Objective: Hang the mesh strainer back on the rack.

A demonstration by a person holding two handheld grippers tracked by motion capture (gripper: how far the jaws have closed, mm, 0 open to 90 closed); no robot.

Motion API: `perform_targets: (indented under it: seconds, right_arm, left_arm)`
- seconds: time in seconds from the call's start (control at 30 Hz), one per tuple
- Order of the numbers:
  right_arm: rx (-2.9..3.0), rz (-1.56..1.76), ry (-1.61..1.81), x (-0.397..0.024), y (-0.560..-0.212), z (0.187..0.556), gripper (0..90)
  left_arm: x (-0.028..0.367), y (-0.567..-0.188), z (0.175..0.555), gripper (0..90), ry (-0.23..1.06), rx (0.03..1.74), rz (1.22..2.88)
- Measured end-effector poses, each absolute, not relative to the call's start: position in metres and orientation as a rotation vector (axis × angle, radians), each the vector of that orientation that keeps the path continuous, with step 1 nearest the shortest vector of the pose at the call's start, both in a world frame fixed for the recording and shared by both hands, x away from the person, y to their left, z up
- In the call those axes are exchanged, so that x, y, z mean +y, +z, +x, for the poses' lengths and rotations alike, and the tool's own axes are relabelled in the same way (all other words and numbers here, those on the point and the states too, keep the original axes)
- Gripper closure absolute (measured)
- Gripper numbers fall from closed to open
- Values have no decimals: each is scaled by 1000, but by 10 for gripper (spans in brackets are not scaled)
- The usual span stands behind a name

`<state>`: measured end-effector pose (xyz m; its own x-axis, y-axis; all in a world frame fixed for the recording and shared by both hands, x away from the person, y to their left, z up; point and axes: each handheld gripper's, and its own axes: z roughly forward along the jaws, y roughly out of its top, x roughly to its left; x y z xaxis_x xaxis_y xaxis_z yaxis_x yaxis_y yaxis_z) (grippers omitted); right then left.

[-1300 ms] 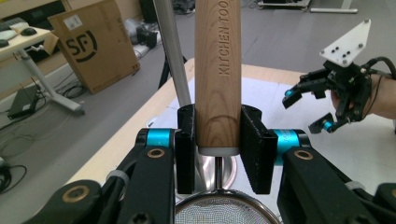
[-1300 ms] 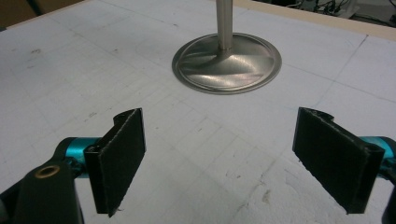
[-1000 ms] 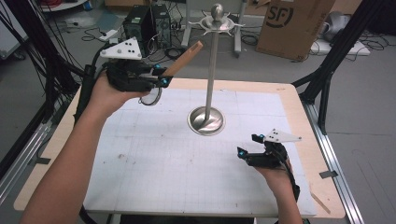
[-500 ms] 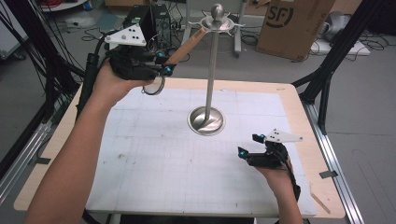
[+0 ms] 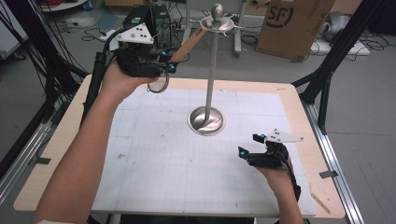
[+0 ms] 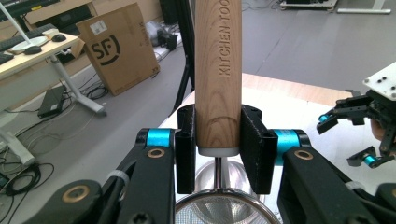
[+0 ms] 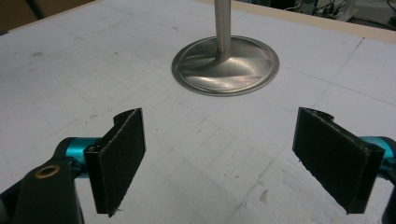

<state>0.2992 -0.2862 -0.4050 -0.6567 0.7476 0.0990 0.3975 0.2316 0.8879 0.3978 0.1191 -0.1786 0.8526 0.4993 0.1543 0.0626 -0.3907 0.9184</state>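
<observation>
My left gripper [image 5: 164,65] is raised over the table's far left, shut on the wooden handle [image 5: 187,44] of a kitchen strainer. In the left gripper view the pads [image 6: 254,149] press both sides of the handle [image 6: 218,70], and the strainer's mesh bowl [image 6: 217,207] hangs below them. The handle's tip reaches the hooked top [image 5: 217,22] of a steel stand [image 5: 211,70], whose round base [image 5: 207,121] sits mid-table. My right gripper [image 5: 249,145] rests low at the near right, open and holding nothing, its jaws [image 7: 229,163] facing the base [image 7: 225,65].
A white gridded mat [image 5: 187,177] covers the wooden table [image 5: 60,140]. Beyond the far edge stand a cardboard box [image 5: 292,23], computer gear and cables on the floor. Black frame legs [image 5: 327,79] rise at the table's right and left corners.
My left gripper has risen a little with the strainer, bringing the handle's tip up to the top of the stand. The right gripper has stayed put.
</observation>
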Motion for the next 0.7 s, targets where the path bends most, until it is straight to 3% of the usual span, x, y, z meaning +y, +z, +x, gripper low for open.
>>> perform_targets:
  seconds: [0.7]
  right_arm:
    - [2161, 1052, 1404, -287, -404, 299, 161]
  left_arm:
    - [80, -199, 417, 693, 497, 477, 1998]
